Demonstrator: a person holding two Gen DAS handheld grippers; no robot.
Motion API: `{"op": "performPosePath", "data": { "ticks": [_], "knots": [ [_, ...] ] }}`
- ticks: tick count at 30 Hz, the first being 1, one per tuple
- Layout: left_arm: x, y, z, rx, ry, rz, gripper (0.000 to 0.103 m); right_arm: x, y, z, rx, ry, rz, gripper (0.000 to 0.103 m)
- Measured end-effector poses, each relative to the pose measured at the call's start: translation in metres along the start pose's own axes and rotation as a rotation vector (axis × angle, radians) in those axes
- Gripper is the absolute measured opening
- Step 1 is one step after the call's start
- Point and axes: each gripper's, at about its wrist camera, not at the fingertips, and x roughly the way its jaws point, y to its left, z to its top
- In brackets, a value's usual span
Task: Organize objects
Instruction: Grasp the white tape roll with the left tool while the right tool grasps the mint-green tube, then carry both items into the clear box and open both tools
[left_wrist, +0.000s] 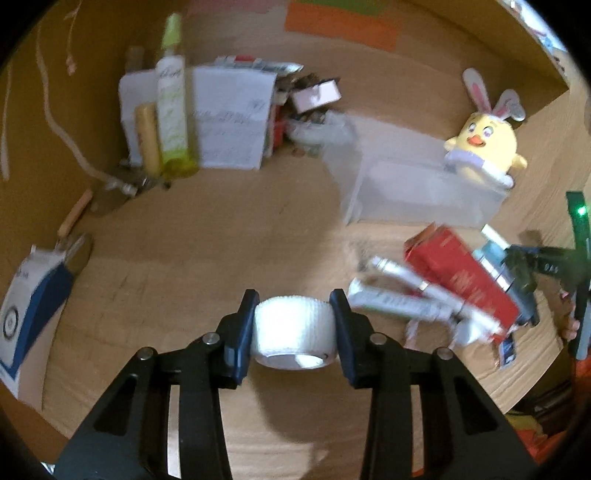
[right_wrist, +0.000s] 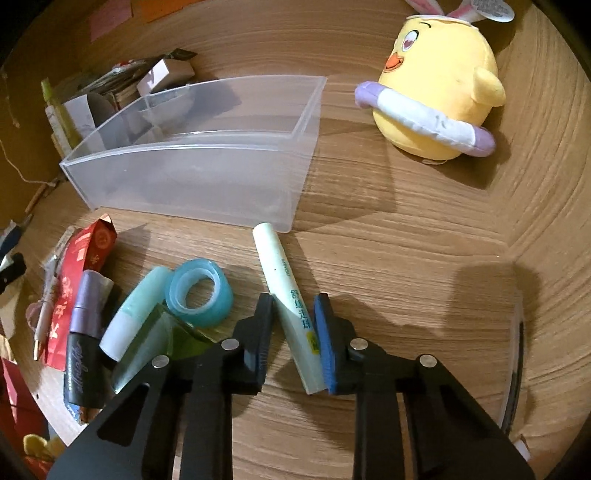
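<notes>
Left wrist view, risk: your white gauze roll (left_wrist: 295, 332) is soft and round, so it could squash or roll out sideways if you swing fast toward the clear bin (left_wrist: 417, 188).
Left wrist view, gripper: your left gripper (left_wrist: 295, 325) is partly closed, a pad against each side of the roll. The roll sits well in front of the bin, on the wooden desk (left_wrist: 207, 243).
Left wrist view, neighbours: the red box (left_wrist: 461, 273) and tubes lie between roll and bin; a low carry could knock them.
Right wrist view, risk: the pale green tube (right_wrist: 291, 314) lies slanted between your jaws, so it may pivot or slip as you lift.
Right wrist view, gripper: your right gripper (right_wrist: 295, 321) is almost fully closed on the tube's lower half. The cap end points at the bin's near corner, just short of it.
Right wrist view, neighbours: the blue tape roll (right_wrist: 199, 295) lies just beside the tube, on the side away from the yellow plush chick (right_wrist: 436, 85).
</notes>
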Motion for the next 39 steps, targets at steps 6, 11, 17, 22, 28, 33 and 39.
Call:
{"op": "performPosePath", "data": {
  "ticks": [6, 11, 17, 22, 28, 33, 39],
  "knots": [
    [-0.005, -0.025, 0.030, 0.029, -0.056, -0.049, 0.039, -0.015, -0.007, -0.012, 0.029, -0.029, 0.011, 0.014],
    [-0.009, -0.044, 0.052, 0.040, -0.093, -0.080, 0.039, -0.044, -0.015, -0.021, 0.057, -0.095, -0.012, 0.014],
    [-0.013, -0.061, 0.078, 0.055, -0.136, -0.100, 0.039, -0.081, -0.013, -0.003, 0.046, -0.210, 0.000, 0.014],
    [-0.015, -0.070, 0.100, 0.069, -0.166, -0.107, 0.039, -0.095, -0.001, 0.020, 0.009, -0.277, 0.003, 0.014],
    [-0.006, -0.076, 0.128, 0.073, -0.168, -0.123, 0.039, -0.108, 0.012, 0.046, -0.011, -0.352, 0.024, 0.014],
    [0.010, -0.081, 0.146, 0.074, -0.150, -0.122, 0.039, -0.105, 0.023, 0.073, -0.034, -0.377, 0.036, 0.014],
    [0.043, -0.086, 0.159, 0.082, -0.090, -0.112, 0.039, -0.081, 0.031, 0.100, -0.055, -0.343, 0.039, 0.014]
  ]
}}
